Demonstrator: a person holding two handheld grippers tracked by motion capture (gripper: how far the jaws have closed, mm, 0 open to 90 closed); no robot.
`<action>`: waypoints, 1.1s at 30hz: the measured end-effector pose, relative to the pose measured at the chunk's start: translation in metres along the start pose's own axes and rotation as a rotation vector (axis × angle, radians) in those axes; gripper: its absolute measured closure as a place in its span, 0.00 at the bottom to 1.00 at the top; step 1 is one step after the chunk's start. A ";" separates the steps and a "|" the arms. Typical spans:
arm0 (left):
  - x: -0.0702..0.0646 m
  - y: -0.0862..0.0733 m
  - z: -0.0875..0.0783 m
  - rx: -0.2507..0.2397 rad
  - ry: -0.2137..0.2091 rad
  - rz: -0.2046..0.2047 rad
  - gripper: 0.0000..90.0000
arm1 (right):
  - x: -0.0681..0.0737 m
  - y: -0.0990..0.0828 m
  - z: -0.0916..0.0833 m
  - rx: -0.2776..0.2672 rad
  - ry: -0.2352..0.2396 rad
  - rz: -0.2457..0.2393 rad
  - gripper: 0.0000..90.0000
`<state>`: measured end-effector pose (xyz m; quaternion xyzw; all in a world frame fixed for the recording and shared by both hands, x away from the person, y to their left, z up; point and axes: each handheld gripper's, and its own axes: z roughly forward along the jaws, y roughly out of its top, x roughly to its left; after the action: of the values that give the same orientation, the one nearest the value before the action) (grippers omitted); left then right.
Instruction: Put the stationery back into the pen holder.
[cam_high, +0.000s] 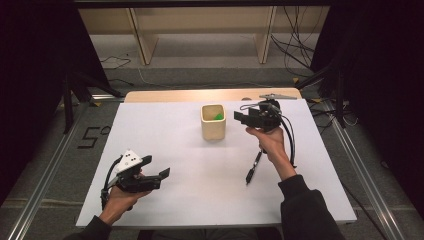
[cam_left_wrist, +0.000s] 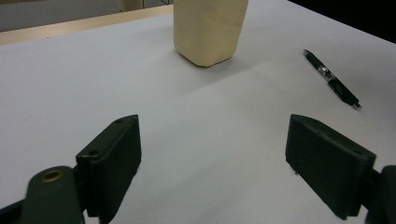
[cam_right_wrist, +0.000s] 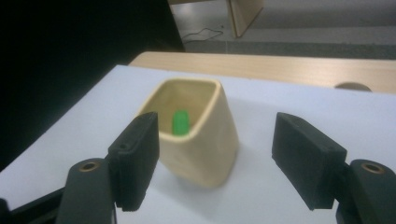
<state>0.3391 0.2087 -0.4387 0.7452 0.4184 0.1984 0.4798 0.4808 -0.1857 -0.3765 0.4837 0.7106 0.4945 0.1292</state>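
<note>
A cream square cup stands upright near the middle back of the white table; a green object sticks up inside it, also seen as a green cap in the cup. My right gripper hovers just right of the cup, held above the table, open with nothing between its jaws. A black pen lies on the table under the right forearm. My left gripper rests low at the front left, open and empty, facing the cup and the pen.
The white table sheet covers a wooden top whose far edge shows behind it. Wooden frame legs and loose cables lie on the floor beyond. Dark curtains flank both sides.
</note>
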 end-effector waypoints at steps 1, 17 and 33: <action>0.000 0.000 0.000 0.000 0.000 0.000 0.20 | -0.001 -0.005 -0.003 0.004 0.003 0.001 0.36; -0.001 0.001 0.000 -0.001 0.001 0.002 0.20 | -0.009 -0.061 -0.021 0.123 -0.053 -0.018 0.35; 0.000 0.001 -0.001 -0.005 -0.003 0.004 0.20 | -0.014 -0.092 -0.014 0.262 -0.186 0.000 0.36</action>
<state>0.3385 0.2089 -0.4370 0.7450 0.4158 0.1992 0.4821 0.4268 -0.2090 -0.4501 0.5399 0.7540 0.3507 0.1301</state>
